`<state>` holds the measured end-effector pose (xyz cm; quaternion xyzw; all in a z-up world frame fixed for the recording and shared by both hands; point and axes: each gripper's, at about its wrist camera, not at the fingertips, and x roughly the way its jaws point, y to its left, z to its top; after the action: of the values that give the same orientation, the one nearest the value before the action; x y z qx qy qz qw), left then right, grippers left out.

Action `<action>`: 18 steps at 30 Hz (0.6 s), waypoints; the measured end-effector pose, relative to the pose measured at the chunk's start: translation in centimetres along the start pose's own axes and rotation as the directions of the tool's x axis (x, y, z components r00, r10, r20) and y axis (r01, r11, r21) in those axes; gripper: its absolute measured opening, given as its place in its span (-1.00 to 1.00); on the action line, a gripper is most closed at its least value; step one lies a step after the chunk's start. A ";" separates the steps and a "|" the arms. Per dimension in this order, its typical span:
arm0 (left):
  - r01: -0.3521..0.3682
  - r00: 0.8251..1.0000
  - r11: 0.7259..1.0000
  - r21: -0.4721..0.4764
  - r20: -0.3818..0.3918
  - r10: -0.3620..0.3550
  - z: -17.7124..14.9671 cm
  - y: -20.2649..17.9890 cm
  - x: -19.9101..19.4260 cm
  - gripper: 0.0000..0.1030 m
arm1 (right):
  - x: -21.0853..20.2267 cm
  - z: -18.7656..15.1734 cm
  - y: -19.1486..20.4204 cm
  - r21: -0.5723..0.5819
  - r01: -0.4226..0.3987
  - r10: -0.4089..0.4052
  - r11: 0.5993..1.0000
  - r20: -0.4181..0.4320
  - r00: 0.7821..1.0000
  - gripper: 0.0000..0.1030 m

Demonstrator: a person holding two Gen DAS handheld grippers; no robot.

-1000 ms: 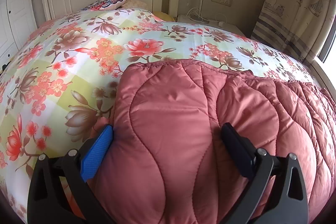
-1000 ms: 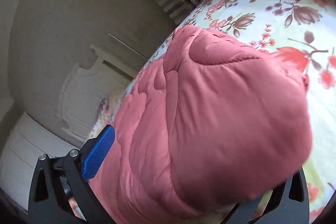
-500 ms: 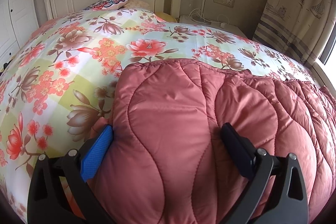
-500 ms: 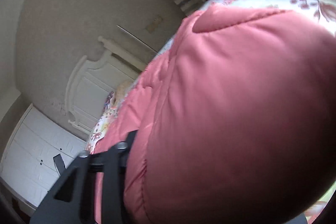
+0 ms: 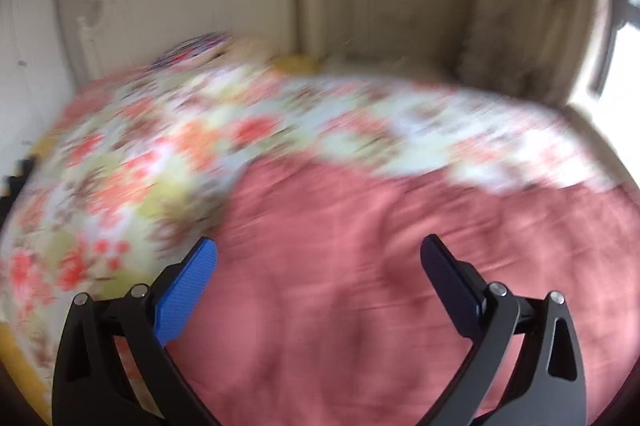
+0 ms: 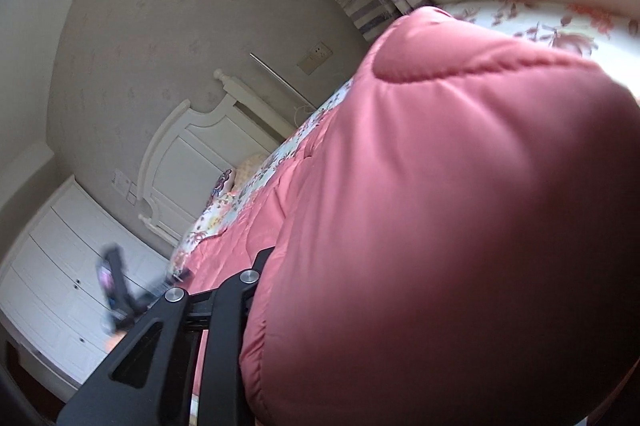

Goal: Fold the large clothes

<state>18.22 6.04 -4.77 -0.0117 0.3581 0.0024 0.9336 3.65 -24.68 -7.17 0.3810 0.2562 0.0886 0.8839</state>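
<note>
Pink quilted coat point(image 6: 440, 206) bunched between closing right gripper point(image 6: 256, 290) — pads hidden

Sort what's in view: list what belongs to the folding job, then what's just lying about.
Job:
- pink quilted coat
- right gripper, closing on a fold of the coat
- left gripper, open

Lying about:
- floral bedspread
- pillow
- headboard
- curtain

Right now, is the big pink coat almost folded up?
Not yet. The pink quilted coat lies spread over the flowery bedspread, with no neat fold to see. The right gripper is closing on a puffy bunch of it, held up near the camera. The left gripper hangs open above it, holding nothing. Most folding is left.
</note>
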 end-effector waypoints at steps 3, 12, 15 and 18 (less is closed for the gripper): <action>-0.073 0.994 0.977 0.199 0.097 0.054 1.9 -6.6 -1.2 0.96 | -0.3 -0.2 0.7 -0.038 -0.001 0.002 0.999 0.027 1.000 -0.32; -0.154 0.979 0.859 0.488 -0.045 0.201 -0.4 -16.5 10.7 0.96 | -0.4 -0.5 1.9 -0.082 0.007 -0.005 0.997 0.027 1.000 -0.31; -0.070 0.984 0.919 0.388 -0.126 0.128 0.5 -14.6 11.1 0.96 | -0.6 -0.1 2.5 -0.114 0.010 -0.007 0.993 0.032 0.999 -0.31; -0.070 0.989 0.938 0.339 -0.098 0.109 1.0 -12.5 8.5 0.96 | -0.4 -0.1 2.4 -0.114 0.007 -0.004 0.993 0.032 0.999 -0.31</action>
<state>25.36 -6.43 -9.44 0.1631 0.4066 -0.0166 0.8988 3.37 -23.08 -5.33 0.3303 0.2378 0.0948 0.9085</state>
